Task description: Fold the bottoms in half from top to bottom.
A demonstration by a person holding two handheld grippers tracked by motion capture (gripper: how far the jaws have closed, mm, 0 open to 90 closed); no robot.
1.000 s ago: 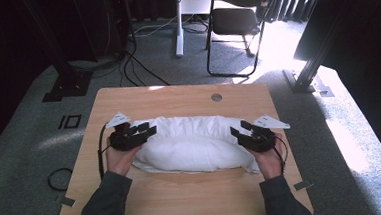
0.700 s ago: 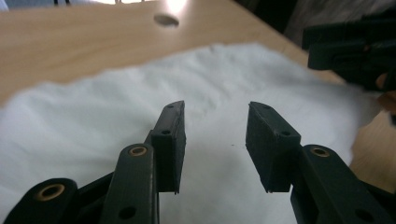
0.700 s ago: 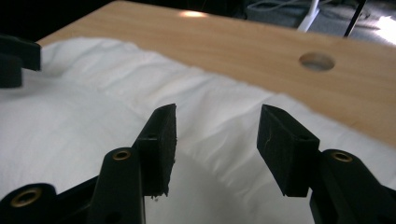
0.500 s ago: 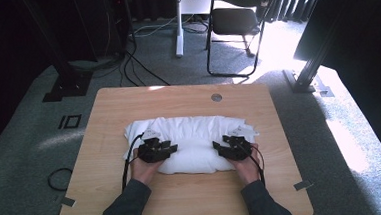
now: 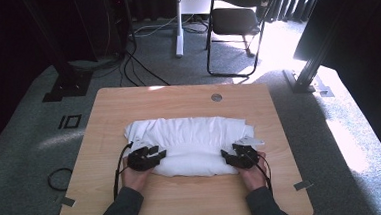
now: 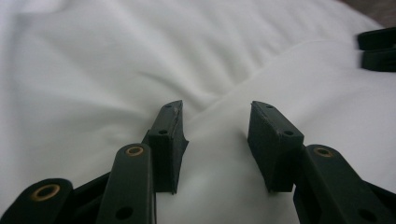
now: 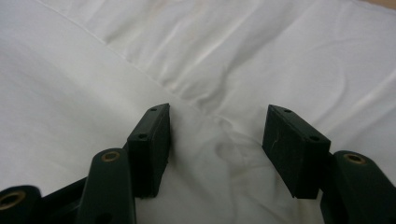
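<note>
A white cloth lies folded in a long bundle across the middle of the wooden table. My left gripper rests low on the cloth's near left edge, and my right gripper on its near right edge. In the left gripper view the left gripper has its jaws apart over a soft ridge of cloth, and they have just been opening. The right gripper likewise stands over rumpled cloth, its jaws just having opened wider. Neither pair of pads presses the fabric. The other gripper peeks in at the upper right.
A round cable hole sits near the table's far edge. Behind the table stand a black chair, a white post and cables on the grey carpet. Bare wood runs along the near edge and both sides.
Both hands have come down and toward the near edge of the cloth, closer together than a second ago. The lifted cloth now lies flat on the table.
</note>
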